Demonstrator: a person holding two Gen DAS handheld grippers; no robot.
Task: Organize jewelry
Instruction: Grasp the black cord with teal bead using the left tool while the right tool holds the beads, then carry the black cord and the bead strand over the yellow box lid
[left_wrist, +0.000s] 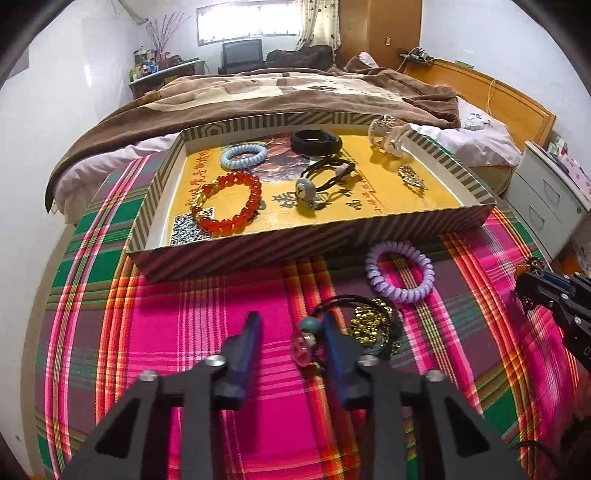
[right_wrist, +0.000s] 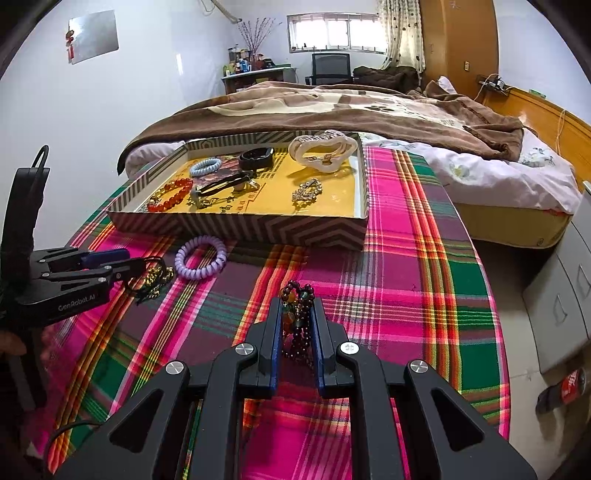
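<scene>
Left wrist view: a plaid cloth (left_wrist: 207, 332) in pink, green and purple bands covers the table, its weave coarse. Past it at twelve o'clock lies a bed with a plush brown blanket (left_wrist: 295, 92), a window (left_wrist: 247, 22) above. A shallow striped cardboard tray (left_wrist: 258, 247) with a glossy yellow printed floor holds a red glassy bead bracelet (left_wrist: 229, 201) at nine o'clock, a pale blue coil tie (left_wrist: 243, 155), a black band (left_wrist: 316, 142), a button hair tie (left_wrist: 321, 181) at its centre, a clear hair claw (left_wrist: 388, 138) at two o'clock and a metallic brooch (left_wrist: 412, 177). In front of the tray on the cloth lies a lilac spiral hair tie (left_wrist: 400, 273). The left gripper (left_wrist: 291, 325) is narrowed, a gap visible between its blue fingers; a bobble hair tie (left_wrist: 304, 341) with a clear pink ball lies just inside the right-hand finger, beside a heap of gold chain (left_wrist: 371, 323). Whether the pads press it I cannot tell.

Right wrist view: the same cloth, rounded at its edge, with grey drawers (right_wrist: 554, 295) at three o'clock. The right gripper (right_wrist: 295, 310) is nearly closed, pinching a dark garnet bead bracelet (right_wrist: 295, 325) with a few amber and green beads, bunched upright above the cloth. The tray sits at eleven o'clock.
</scene>
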